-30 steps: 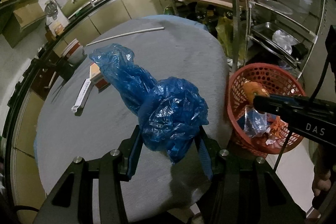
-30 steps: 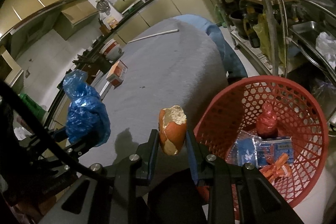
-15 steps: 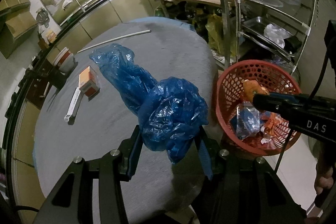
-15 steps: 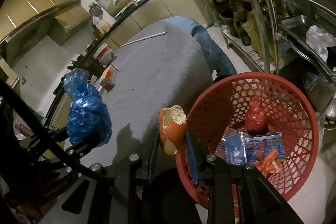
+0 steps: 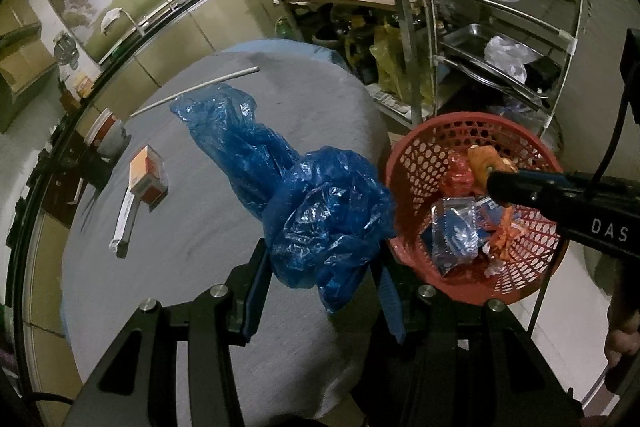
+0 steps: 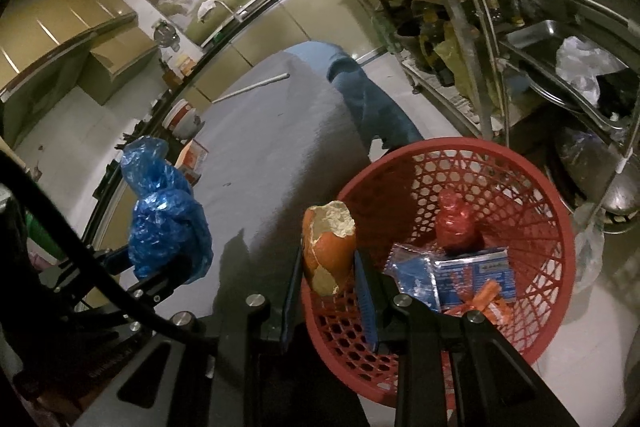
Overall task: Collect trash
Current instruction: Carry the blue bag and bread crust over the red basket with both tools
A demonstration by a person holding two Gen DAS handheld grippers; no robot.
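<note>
- The left gripper (image 5: 320, 291) sits at the lower centre of the left wrist view, clenched on a crumpled blue plastic bag (image 5: 316, 211); the bag bulges above the blue finger pads (image 5: 256, 291) and trails up toward the upper left of the frame, above the grey table (image 5: 192, 227).
- In the right wrist view the same bag (image 6: 166, 227) shows at the left edge, held off the table.
- The right gripper (image 6: 328, 287) is grasping a piece of orange peel (image 6: 328, 247), pale pith facing up, at the lower centre of its frame, over the near left rim of the red mesh basket (image 6: 540, 211).
- The basket stands off the table's right side, below its edge; inside lie a red wrapped lump (image 6: 454, 219), blue foil packets (image 6: 452, 275) and orange scraps (image 6: 488, 299).
- On the table, at centre left of the left wrist view, lie a small orange-and-white box (image 5: 147, 175), a narrow white box (image 5: 126, 223) just below it, and a long white rod (image 5: 196, 91) further up.
- A metal shelf rack (image 5: 480, 27) fills the upper right.
</note>
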